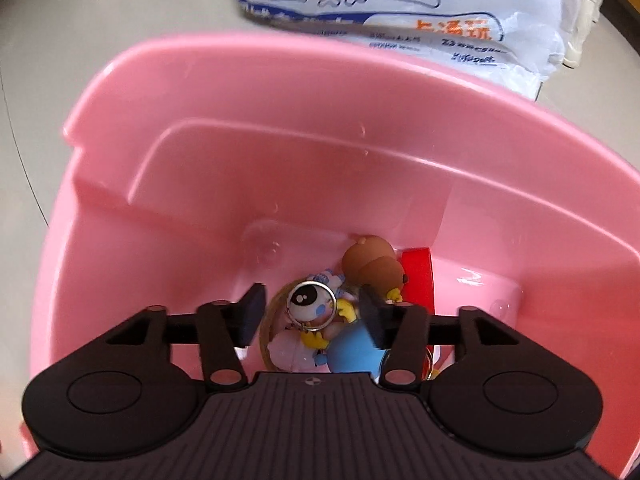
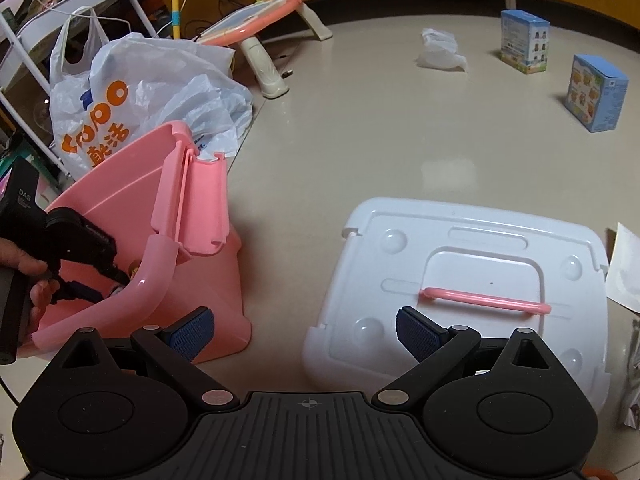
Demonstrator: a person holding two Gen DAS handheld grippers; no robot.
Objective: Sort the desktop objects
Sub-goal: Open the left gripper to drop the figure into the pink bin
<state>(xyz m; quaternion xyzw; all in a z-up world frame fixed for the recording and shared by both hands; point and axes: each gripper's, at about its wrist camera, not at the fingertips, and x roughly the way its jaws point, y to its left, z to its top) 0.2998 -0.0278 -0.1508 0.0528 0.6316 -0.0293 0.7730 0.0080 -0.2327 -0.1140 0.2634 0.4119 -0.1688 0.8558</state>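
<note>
A pink plastic bin sits on the floor; it also shows in the right wrist view. Inside lie several small toys: an eyeball keychain on a metal ring, a brown figure, a blue figure and a red box. My left gripper is open, down inside the bin, its fingers either side of the keychain and apart from it. My right gripper is open and empty above the floor, between the bin and a white lid with a pink handle.
A white plastic bag lies behind the bin, also in the right wrist view. Two blue boxes, a crumpled bag and a pink toy table stand on the floor. A shelf is at left.
</note>
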